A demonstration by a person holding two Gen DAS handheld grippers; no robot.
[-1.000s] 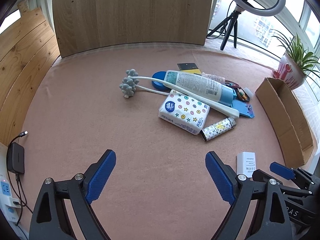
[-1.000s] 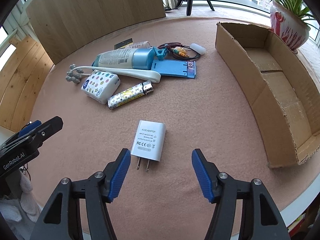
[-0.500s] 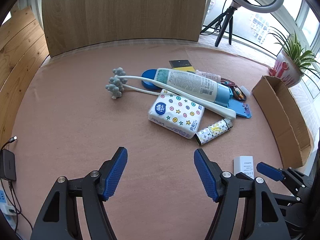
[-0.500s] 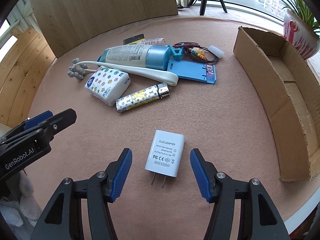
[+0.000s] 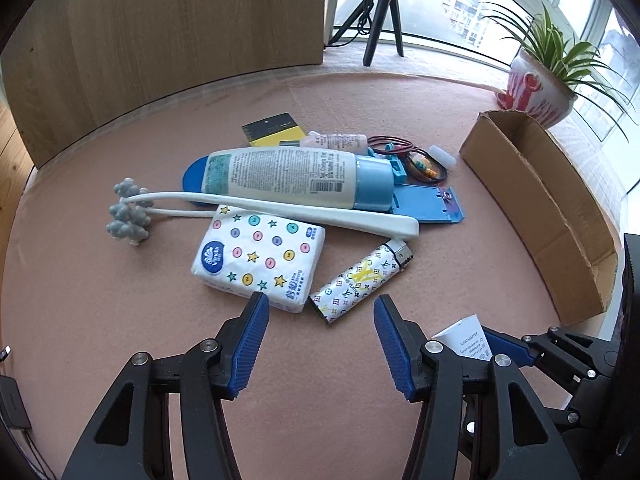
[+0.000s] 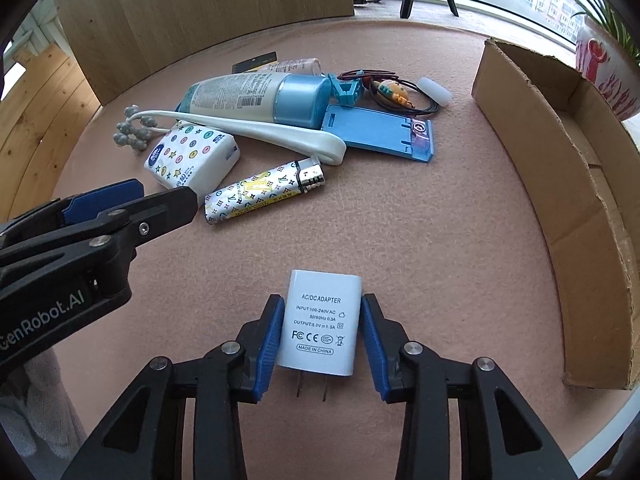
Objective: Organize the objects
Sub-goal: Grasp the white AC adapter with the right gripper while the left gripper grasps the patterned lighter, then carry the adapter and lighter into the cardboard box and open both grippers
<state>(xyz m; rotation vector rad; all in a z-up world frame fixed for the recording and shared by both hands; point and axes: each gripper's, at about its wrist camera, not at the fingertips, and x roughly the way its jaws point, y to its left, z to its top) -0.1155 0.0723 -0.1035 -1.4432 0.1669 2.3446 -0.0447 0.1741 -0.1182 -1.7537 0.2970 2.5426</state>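
A white AC/DC adapter (image 6: 322,320) lies on the pink mat with its prongs toward me. My right gripper (image 6: 322,300) is closing on it, and both blue pads touch its sides. The adapter (image 5: 464,336) also shows in the left wrist view, beside one right finger (image 5: 500,346). My left gripper (image 5: 320,302) hovers over the mat with its jaws closing. The near end of a patterned lighter (image 5: 360,276) lies between its fingertips, clear of both pads. A tissue pack (image 5: 260,260) sits just left of the lighter. In the right wrist view the left gripper (image 6: 164,196) reaches in from the left.
Behind the lighter lie a lotion tube (image 5: 288,180), a white massager (image 5: 280,208), a blue phone stand (image 5: 428,208) and small cables. An open cardboard box (image 6: 560,152) stands on the right. A plant pot (image 5: 536,92), a tripod (image 5: 380,12) and a wooden board (image 5: 180,40) are at the back.
My left gripper moved in toward the lighter and tissue pack and its jaws narrowed. My right gripper came down over the adapter and its jaws closed onto its sides.
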